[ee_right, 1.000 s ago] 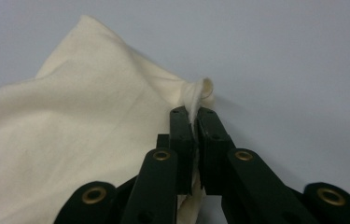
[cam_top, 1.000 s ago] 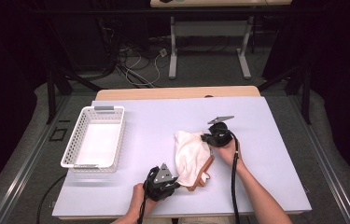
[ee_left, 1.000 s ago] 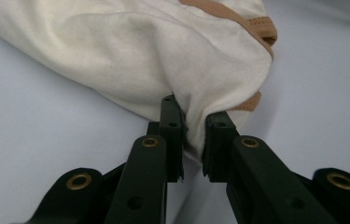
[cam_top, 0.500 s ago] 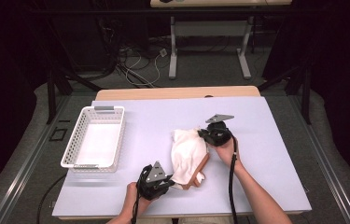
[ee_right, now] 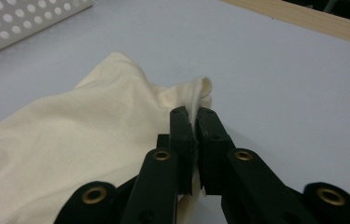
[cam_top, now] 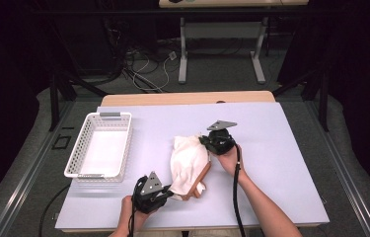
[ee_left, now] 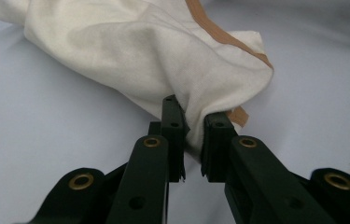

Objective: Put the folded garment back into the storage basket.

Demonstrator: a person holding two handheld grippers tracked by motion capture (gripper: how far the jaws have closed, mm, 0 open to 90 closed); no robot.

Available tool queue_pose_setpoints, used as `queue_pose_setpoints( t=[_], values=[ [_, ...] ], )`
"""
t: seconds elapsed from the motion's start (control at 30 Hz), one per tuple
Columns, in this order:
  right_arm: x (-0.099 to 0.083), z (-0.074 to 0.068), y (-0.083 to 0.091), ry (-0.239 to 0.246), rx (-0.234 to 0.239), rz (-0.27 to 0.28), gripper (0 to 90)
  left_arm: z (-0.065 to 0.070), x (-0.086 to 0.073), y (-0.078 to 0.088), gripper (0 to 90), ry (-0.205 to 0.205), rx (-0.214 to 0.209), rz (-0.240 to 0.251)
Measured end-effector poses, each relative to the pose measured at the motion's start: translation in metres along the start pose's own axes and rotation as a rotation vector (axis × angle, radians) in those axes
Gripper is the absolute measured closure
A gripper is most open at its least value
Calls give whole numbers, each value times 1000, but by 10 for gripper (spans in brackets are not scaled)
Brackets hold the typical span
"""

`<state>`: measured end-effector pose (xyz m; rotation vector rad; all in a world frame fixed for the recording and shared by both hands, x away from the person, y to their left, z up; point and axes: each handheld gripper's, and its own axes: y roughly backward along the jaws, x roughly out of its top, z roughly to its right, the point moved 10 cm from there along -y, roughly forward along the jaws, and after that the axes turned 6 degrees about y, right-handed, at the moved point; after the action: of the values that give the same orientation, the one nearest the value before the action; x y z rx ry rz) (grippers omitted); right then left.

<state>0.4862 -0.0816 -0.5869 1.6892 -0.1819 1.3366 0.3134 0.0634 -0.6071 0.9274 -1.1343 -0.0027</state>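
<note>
A cream cloth (cam_top: 188, 163) with a tan-brown edge band (cam_top: 203, 177) lies bunched near the middle of the pale table (cam_top: 281, 148). My left gripper (cam_top: 165, 194) at the cloth's near corner is shut on a fold of the cloth (ee_left: 154, 60), its pads pinching the fabric (ee_left: 193, 135). My right gripper (cam_top: 205, 142) at the cloth's far right corner is shut on a thin raised edge of the cloth (ee_right: 93, 140), gripped between its jaws (ee_right: 195, 122). The cloth stretches loosely between the two grippers.
A white perforated basket (cam_top: 101, 146) stands at the left of the table, its wall also in the right gripper view (ee_right: 18, 23). A wooden strip (cam_top: 187, 98) runs along the far edge. Black cables (cam_top: 235, 197) trail from the grippers toward the near edge.
Both grippers have shifted left and slightly up with the cloth held between them; the cloth has bunched a little taller. Both grips are unchanged.
</note>
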Motion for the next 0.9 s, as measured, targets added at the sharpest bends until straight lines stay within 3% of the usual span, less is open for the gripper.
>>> queue_pose_setpoints(
  t=[0.47, 0.6, 0.77, 0.9],
  values=[
    [10, -21, -22, 13, 11, 24, 861, -30, -16, 23, 820, 17, 100, -6],
    [6, -23, -30, 10, 18, 3, 856, -33, -24, 21, 813, 33, 86, -53],
    [-9, -22, -37, 38, 25, -89, 835, -28, -36, 16, 769, 12, 55, -145],
    [-13, -19, -35, 26, 11, -121, 704, -25, -40, 20, 647, 15, 38, -164]
  ],
)
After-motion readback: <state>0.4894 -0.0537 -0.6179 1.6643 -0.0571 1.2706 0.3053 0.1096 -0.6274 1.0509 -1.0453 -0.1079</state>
